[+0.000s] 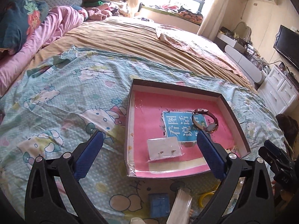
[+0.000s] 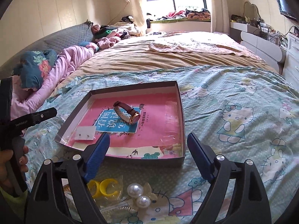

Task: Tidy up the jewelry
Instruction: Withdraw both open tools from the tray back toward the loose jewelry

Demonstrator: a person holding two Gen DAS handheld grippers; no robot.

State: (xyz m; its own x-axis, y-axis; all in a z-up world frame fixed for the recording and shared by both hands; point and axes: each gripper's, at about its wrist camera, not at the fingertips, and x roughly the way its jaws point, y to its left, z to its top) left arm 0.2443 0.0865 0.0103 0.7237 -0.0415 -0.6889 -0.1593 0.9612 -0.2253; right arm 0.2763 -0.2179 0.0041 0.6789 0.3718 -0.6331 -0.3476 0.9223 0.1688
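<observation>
A shallow box (image 1: pixel 234 112) (image 2: pixel 182 112) with a pink floor lies on the bed. In it are a wristwatch (image 1: pixel 207 120) (image 2: pixel 129 114) with a brown strap and a white card of earrings (image 1: pixel 164 148) (image 2: pixel 85 133). My left gripper (image 1: pixel 149 149) is open and empty, hovering over the box's near left side. My right gripper (image 2: pixel 147 151) is open and empty above the box's near edge. On the sheet in front of the box lie yellow rings in a clear bag (image 2: pixel 104 186), two large pearl pieces (image 2: pixel 138 195), a blue square (image 1: pixel 158 204) and a clear packet (image 1: pixel 180 207).
The bed is covered by a cartoon-cat sheet (image 1: pixel 65 97) (image 2: pixel 233 112), with a tan blanket (image 1: pixel 130 37) beyond and pink bedding (image 1: pixel 56 24) at the left. White drawers (image 1: pixel 280 85) and a TV (image 1: pixel 287 44) stand at the right.
</observation>
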